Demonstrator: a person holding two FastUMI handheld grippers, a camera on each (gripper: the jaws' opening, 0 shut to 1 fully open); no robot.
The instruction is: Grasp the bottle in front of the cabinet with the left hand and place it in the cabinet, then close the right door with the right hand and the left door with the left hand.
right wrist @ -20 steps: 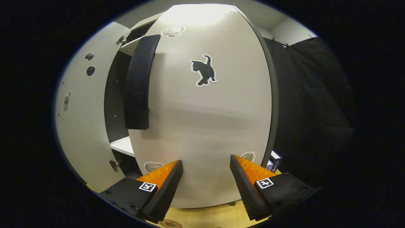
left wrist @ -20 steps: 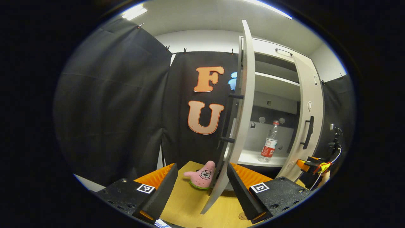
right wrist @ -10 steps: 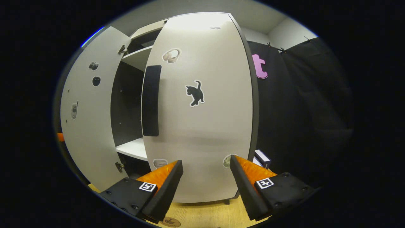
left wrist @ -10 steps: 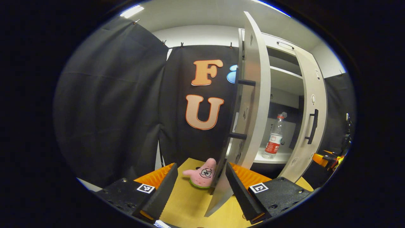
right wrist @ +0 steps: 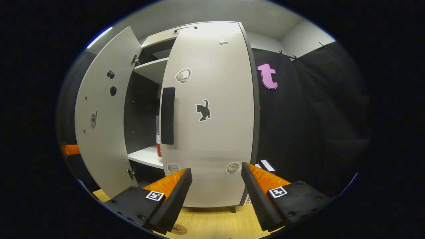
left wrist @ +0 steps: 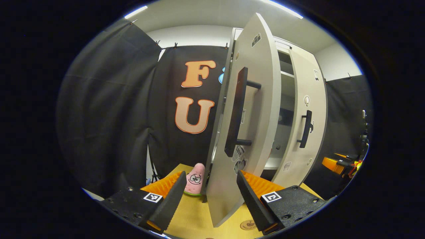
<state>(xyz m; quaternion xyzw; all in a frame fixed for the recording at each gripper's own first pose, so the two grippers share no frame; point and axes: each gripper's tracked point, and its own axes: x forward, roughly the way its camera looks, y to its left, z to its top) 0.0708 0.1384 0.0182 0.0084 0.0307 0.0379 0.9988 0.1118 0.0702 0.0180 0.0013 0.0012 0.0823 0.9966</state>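
Wooden tabletop [right wrist: 212, 225] beneath smooth flat doors [right wrist: 212, 116]

The cabinet [right wrist: 199, 33] stood on the table [right wrist: 212, 225]. The bottle [right wrist: 158, 146] stood inside, on the shelf [right wrist: 146, 156] behind the right door [right wrist: 212, 139]. A plush toy [left wrist: 194, 181] lay left of the left door [left wrist: 255, 109].

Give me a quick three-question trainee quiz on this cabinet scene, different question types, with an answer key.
1. True or false: the white left cabinet door with the black bar handle is fully shut.
2. Which sticker sits mid-panel on the white right cabinet door: A) black cat, B) red car, C) green tree?
3. Fill in: the left gripper has its fingers ____.

Key: 1 false; 2 A; 3 open.
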